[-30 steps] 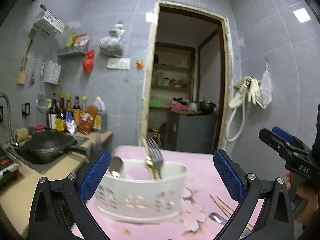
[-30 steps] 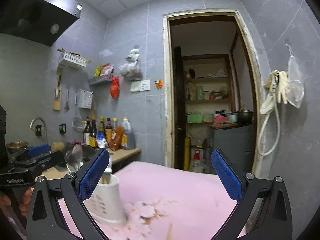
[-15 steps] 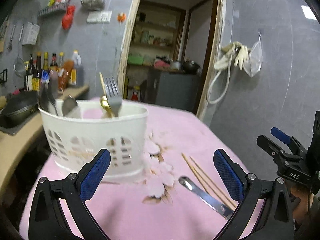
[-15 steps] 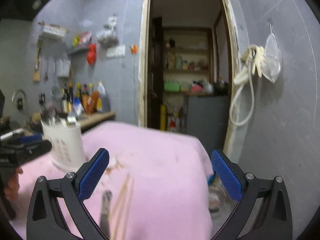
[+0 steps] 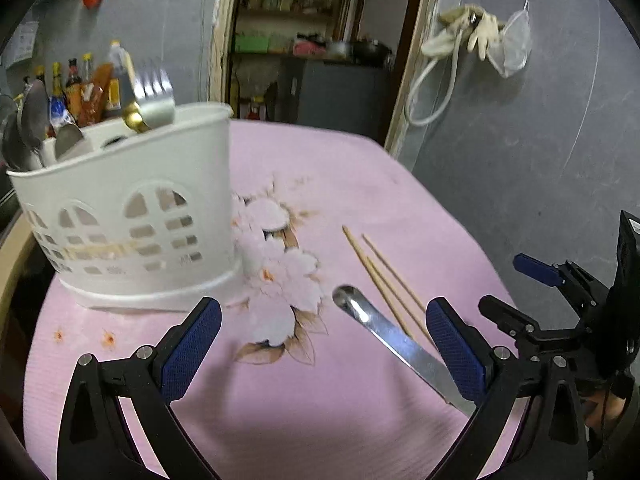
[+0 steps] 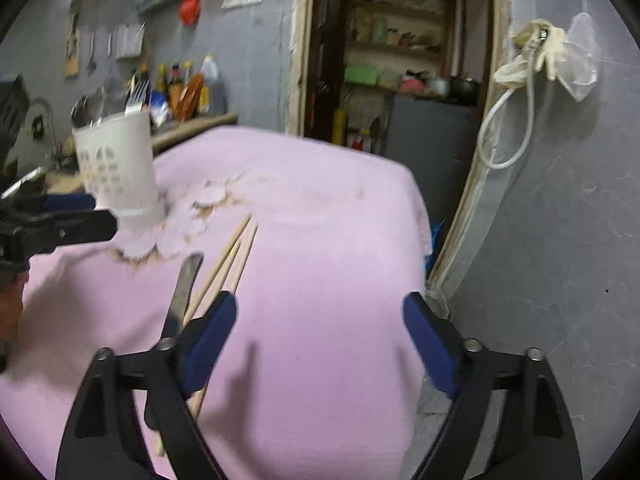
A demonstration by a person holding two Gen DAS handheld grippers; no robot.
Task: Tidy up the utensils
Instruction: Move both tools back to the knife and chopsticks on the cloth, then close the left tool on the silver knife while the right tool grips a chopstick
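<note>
My left claw hangs wide open over the pink cloth that covers the desk, with nothing between its blue pads. Just ahead of it on the left stands the white caddy, upright, already holding a fork, a gold-handled piece and several spoons. Still loose on the cloth, to the right of the caddy and apart from it, lie a metal utensil and a pair of wooden chopsticks, side by side at a slant. My right claw is spread open too, gripping nothing; its left pad sits over the near ends of the chopsticks and the metal utensil. From that side the caddy stands farther back on the left, with my left claw in front of it.
</note>
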